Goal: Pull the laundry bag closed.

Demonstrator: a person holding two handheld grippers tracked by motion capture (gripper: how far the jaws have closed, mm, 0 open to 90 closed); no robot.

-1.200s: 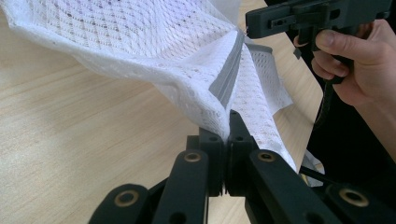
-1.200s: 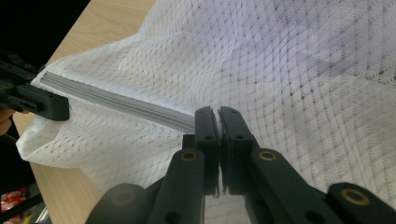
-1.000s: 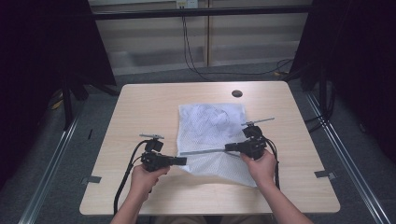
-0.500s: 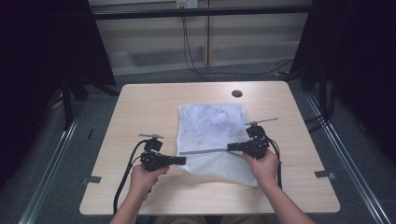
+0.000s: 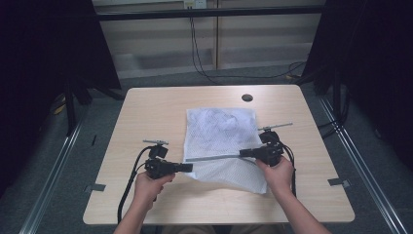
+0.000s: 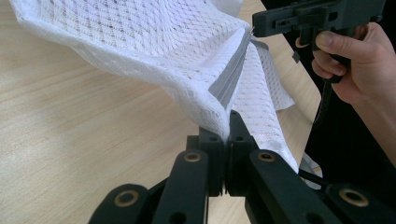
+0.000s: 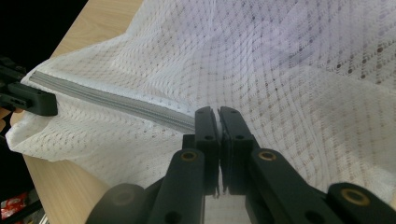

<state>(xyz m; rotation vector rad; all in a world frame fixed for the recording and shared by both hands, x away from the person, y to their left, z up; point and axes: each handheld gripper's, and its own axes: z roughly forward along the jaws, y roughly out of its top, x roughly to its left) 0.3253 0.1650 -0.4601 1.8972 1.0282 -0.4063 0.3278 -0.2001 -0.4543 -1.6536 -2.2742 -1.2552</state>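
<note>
White mesh laundry bag with a grey zipper lies on the light wooden desk, right of centre, reaching from mid-desk toward the near edge. We see the zipper stretched taut between the two tools — running roughly parallel to the near edge. Left gripper: jaws pressed together on the zipper's left end, mesh bunched above them. Right gripper: jaws clamped on the zipper's right end. Each hand — left hand, right hand — grasps its tool near the desk's near edge. A small dark round hole sits near the far edge.
</note>
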